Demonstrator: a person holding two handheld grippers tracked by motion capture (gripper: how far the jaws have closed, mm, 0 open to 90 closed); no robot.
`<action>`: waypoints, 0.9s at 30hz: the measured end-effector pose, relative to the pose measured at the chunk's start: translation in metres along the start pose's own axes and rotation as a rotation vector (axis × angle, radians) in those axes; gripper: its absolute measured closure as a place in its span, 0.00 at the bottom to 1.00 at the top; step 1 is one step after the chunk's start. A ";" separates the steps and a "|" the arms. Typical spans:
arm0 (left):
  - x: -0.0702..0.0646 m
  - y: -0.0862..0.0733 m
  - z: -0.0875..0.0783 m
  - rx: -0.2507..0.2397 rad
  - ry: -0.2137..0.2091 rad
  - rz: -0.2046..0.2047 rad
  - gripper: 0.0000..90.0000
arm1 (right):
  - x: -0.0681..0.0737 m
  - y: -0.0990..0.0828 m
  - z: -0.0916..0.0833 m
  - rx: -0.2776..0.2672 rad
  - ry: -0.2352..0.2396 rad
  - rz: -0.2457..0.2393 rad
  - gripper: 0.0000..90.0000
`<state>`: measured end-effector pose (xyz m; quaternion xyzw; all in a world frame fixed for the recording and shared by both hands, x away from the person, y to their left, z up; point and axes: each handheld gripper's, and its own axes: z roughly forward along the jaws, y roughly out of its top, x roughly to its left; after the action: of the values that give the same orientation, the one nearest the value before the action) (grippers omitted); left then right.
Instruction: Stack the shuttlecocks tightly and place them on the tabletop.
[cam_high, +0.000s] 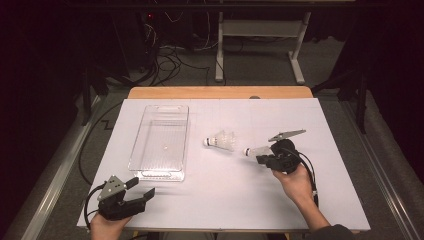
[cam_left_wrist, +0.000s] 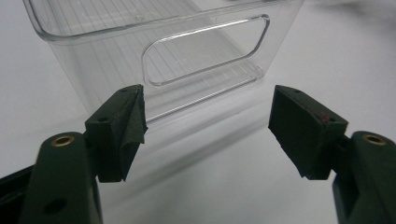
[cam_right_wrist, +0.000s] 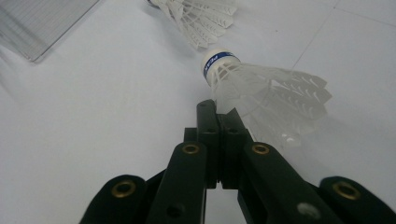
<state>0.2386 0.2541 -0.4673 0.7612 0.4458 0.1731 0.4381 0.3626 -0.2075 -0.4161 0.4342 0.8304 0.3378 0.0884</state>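
Right gripper (cam_high: 264, 156) clamped on shuttlecock (cam_high: 256, 150) skirt – cork points 10 o'clock toward clear bin (cam_high: 137, 150); left gripper (cam_high: 141, 189) gaping, idle – nearer the bin.

Your left gripper (cam_high: 142, 189) and right gripper (cam_high: 263, 159) are black, each topped by a grey three-cornered plate, trailing black cable; brass-coloured screw bushings on the arms.

The right gripper (cam_high: 261, 156) holds a shuttlecock (cam_high: 256, 150); another shuttlecock (cam_high: 222, 141) lies just left, beside a clear tray (cam_high: 136, 150).
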 end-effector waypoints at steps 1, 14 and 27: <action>0.000 0.000 0.000 0.000 0.000 0.000 0.32 | 0.000 0.001 0.001 0.000 -0.001 0.003 1.00; 0.000 0.000 0.000 -0.001 -0.003 0.002 0.32 | -0.006 0.006 0.007 0.002 -0.002 0.020 1.00; 0.000 0.000 0.000 0.000 -0.003 0.002 0.32 | -0.006 0.015 0.012 -0.001 0.007 0.012 1.00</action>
<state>0.2386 0.2543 -0.4671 0.7619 0.4443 0.1722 0.4386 0.3809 -0.2003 -0.4165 0.4381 0.8279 0.3400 0.0837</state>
